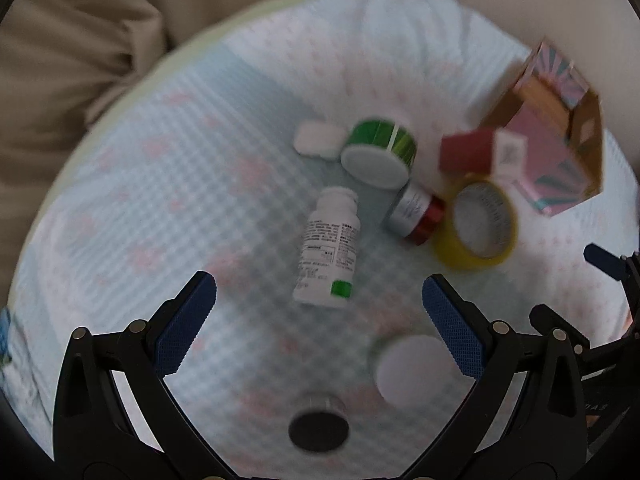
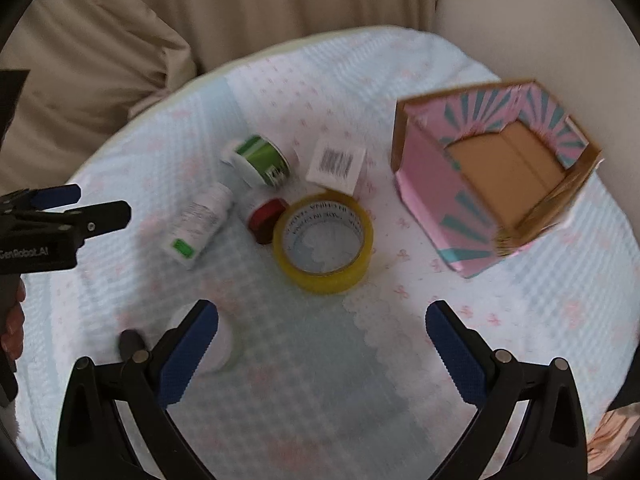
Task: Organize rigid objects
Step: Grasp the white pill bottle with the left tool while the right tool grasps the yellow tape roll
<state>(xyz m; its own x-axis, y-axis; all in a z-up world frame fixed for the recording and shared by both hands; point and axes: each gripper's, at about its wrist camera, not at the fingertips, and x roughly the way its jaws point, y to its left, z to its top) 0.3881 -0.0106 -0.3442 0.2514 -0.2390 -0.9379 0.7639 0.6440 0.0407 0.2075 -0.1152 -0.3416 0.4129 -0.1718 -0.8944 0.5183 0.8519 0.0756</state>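
A round table covered by a pale blue cloth [image 1: 160, 200] holds a white pill bottle [image 1: 330, 248] lying down, a green-banded jar [image 1: 378, 152], a small silver bottle with a red cap [image 1: 416, 216], a yellow tape roll [image 1: 478, 222], a red and white carton [image 1: 482, 154] and an open pink box [image 1: 560, 128]. My left gripper [image 1: 320, 320] is open and empty, hovering just short of the pill bottle. My right gripper [image 2: 322, 344] is open and empty, short of the tape roll [image 2: 324, 244]. The pink box [image 2: 496, 176] stands open at right.
A white flat piece [image 1: 318, 140] lies beside the green jar. A white round lid [image 1: 416, 372] and a black-capped jar [image 1: 318, 424] sit near my left gripper. Beige sofa cushions [image 2: 120, 60] rise behind the table. The left gripper [image 2: 60, 220] shows at the right view's left edge.
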